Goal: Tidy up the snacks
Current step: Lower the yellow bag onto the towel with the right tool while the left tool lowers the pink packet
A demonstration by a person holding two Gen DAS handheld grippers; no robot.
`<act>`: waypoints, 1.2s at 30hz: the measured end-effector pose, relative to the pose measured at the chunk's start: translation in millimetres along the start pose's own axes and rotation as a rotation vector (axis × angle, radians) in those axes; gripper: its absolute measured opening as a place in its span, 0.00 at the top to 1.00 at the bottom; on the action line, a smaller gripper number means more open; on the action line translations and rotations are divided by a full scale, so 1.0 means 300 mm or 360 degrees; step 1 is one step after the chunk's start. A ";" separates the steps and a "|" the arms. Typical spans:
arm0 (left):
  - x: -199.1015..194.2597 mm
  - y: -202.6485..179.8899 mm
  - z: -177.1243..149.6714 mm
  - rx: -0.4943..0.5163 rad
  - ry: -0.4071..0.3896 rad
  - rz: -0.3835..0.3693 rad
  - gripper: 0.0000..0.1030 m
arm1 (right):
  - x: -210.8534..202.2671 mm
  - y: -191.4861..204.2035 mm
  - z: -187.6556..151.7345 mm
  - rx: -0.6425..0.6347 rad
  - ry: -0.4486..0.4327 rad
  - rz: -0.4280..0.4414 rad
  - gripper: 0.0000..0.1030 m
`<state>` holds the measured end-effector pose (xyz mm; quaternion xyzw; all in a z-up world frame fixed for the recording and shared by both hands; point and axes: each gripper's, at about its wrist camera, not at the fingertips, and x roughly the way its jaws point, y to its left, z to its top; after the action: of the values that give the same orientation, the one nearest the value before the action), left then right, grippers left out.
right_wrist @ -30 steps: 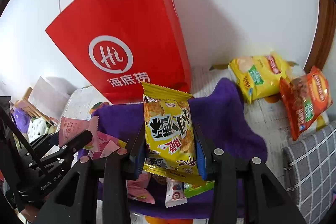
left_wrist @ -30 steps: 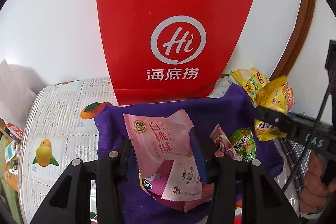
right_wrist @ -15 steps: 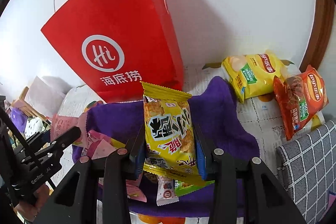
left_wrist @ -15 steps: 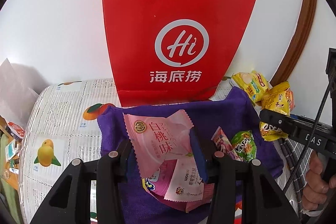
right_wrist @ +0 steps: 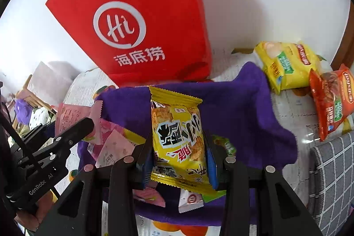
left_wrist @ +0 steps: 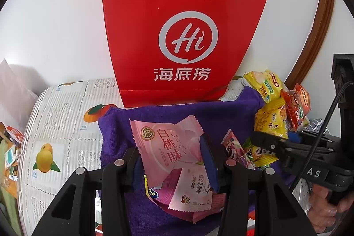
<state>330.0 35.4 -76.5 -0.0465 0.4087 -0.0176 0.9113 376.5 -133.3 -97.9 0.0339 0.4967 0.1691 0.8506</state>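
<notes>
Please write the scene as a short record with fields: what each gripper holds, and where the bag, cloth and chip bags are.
left gripper: shut on pink snack packet
right gripper: shut on yellow snack packet
purple cloth: on table, loose snacks on it
red paper bag: upright behind cloth, by wall
yellow chip bag, orange chip bag: on table, right of cloth
</notes>
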 end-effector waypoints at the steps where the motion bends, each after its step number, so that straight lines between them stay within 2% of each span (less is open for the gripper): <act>1: 0.005 -0.001 -0.002 -0.0008 0.0014 -0.0015 0.57 | 0.004 0.001 -0.001 0.0000 0.0006 -0.0004 0.61; 3: 0.012 -0.006 -0.005 -0.0011 0.0034 -0.0041 0.57 | 0.011 0.002 0.000 0.0008 0.0018 -0.0005 0.61; 30: 0.057 -0.037 -0.026 0.0063 0.0126 0.0011 0.56 | 0.029 -0.001 0.003 -0.0039 0.0048 -0.0121 0.61; 36: 0.060 -0.036 -0.024 0.0059 0.0134 0.0012 0.55 | 0.033 -0.005 0.006 -0.0035 0.0077 -0.0103 0.60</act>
<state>336.6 22.9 -93.6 -0.0275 0.4464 -0.0236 0.8941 382.9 -131.2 -105.5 0.0043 0.5160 0.1478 0.8437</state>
